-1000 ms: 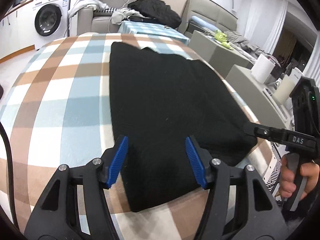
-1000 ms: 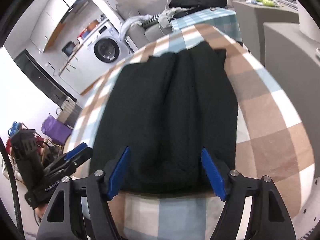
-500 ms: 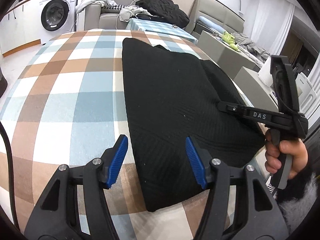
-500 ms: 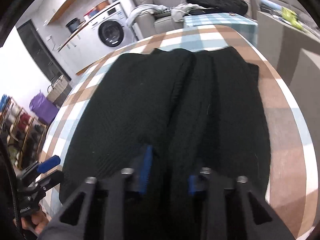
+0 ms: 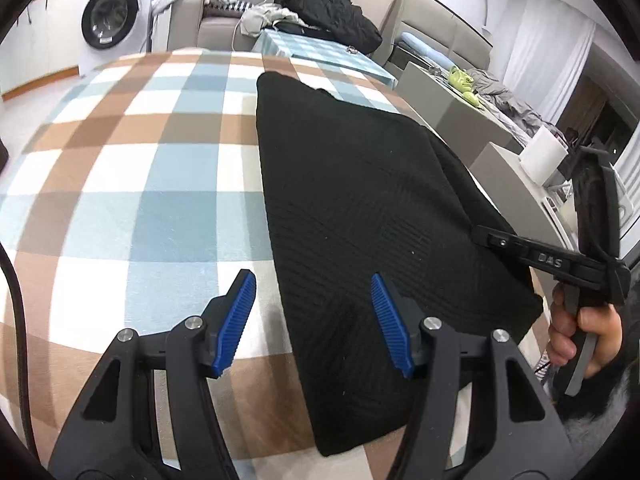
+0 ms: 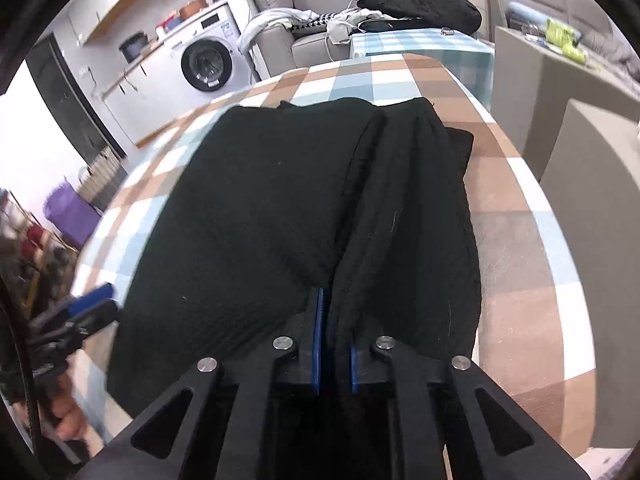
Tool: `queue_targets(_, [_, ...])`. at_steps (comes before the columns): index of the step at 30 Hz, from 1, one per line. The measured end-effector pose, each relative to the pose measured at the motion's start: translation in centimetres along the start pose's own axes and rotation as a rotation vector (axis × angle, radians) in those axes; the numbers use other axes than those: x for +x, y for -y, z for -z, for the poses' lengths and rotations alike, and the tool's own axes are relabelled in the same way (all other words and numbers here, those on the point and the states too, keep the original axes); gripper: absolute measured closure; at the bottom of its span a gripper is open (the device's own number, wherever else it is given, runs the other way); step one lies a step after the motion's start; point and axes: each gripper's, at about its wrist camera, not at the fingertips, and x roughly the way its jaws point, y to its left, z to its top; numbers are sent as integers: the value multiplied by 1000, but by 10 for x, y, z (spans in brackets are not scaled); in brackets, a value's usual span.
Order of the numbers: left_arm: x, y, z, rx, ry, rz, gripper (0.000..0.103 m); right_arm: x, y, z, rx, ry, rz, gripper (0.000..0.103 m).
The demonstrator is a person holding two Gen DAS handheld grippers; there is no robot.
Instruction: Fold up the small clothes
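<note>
A black knit garment (image 5: 360, 208) lies folded lengthwise on the checked table (image 5: 140, 168). My left gripper (image 5: 312, 312) is open, just above the table, with the garment's near left edge between its blue fingers. My right gripper (image 6: 334, 344) is shut on the garment's (image 6: 260, 208) near hem and pinches a ridge of cloth that runs away from it. The right gripper also shows at the right of the left wrist view (image 5: 480, 236), at the garment's right edge. The left gripper shows blurred at the left of the right wrist view (image 6: 86, 304).
The checked table's (image 6: 516, 240) right edge is close to the garment. Grey boxes (image 5: 448, 92) and a paper roll (image 5: 542, 156) stand to the right. A sofa with a pile of clothes (image 5: 328, 12) and a washing machine (image 5: 106, 24) are behind the table.
My right gripper has closed on the garment's near hem, bunching the cloth into a ridge. My left gripper stayed open and shifted left, so the garment's edge now lies between its fingers.
</note>
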Motion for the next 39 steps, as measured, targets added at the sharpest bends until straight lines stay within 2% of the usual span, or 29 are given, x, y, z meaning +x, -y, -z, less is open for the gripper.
queue_targets(3, [10,-5,-4,-36,-19,-3,46,0,11,0,62,-3,-77,77])
queue_targets(5, [13,-6,-6,-49,-21,2,46,0,14,-1,72,3,-102,76])
queue_targets(7, [13,-6,-7,-47,-18,0,46,8,13,-7,63,0,-90,76])
queue_targets(8, [12,-6,-8,-46,-15,-2,46,8,11,-6,55,-6,-88,78])
queue_targets(9, [11,-6,-9,-46,-9,-1,46,10,8,-8,38,-6,-90,90])
queue_targets(10, [8,-5,-10,-46,-1,4,46,10,1,-9,3,-9,-85,93])
queue_targets(15, [3,-6,-15,-43,21,13,46,-37,-27,-20,-150,95,-43,94])
queue_targets(19, [12,-6,-15,-49,2,10,46,-11,-3,-17,-100,25,76,94])
queue_targets(21, [17,-7,-14,-48,-13,12,46,0,12,-14,-41,-19,51,89])
queue_targets(25, [27,-8,-14,-49,-30,18,46,-15,20,-5,5,5,19,82])
queue_targets(34, [49,-2,-23,-46,-51,31,46,-60,39,60,168,69,-24,84])
queue_targets(38, [57,0,-27,-65,-52,51,47,-56,43,70,177,53,-8,86])
queue_targets(39, [59,1,-28,-71,-54,58,51,-56,45,69,184,55,-13,86])
